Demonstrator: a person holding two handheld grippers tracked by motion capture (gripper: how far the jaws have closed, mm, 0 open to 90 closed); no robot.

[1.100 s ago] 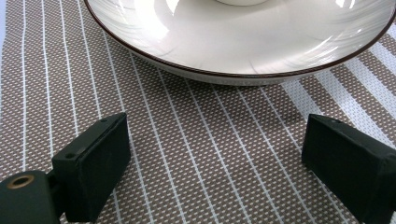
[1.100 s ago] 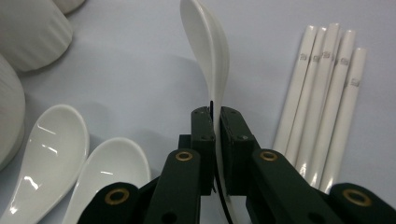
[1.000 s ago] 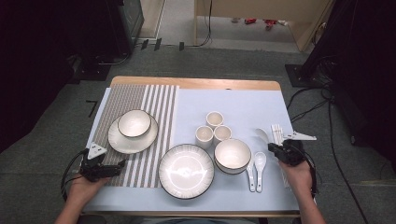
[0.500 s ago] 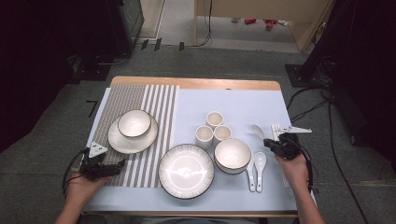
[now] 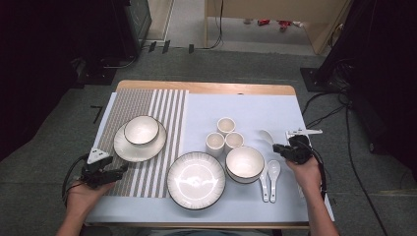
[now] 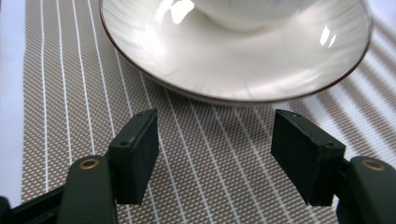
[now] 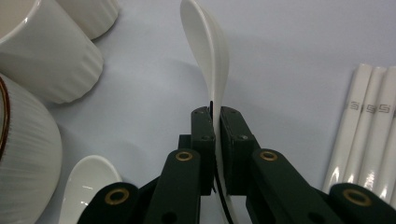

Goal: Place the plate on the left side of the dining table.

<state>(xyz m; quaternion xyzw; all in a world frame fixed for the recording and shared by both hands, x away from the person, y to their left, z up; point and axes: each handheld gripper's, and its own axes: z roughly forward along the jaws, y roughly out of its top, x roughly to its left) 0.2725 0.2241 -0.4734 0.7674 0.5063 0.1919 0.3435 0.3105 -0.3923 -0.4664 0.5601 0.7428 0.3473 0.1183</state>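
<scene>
Glossy white ceramic spoon, edge-on, handle clamped in right gripper; left gripper half-open, just narrowing, empty.

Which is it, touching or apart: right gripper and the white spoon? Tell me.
Touching. In the right gripper view the right gripper has its jaws shut on the handle of the spoon, both pads pressed against it.

**Where our cams sit**

We get the high view from above, facing fwd/down over the whole table. Left gripper view hugs the mat near a plate; right gripper view sits close behind a spoon. Both share those w/ the high view.
</scene>
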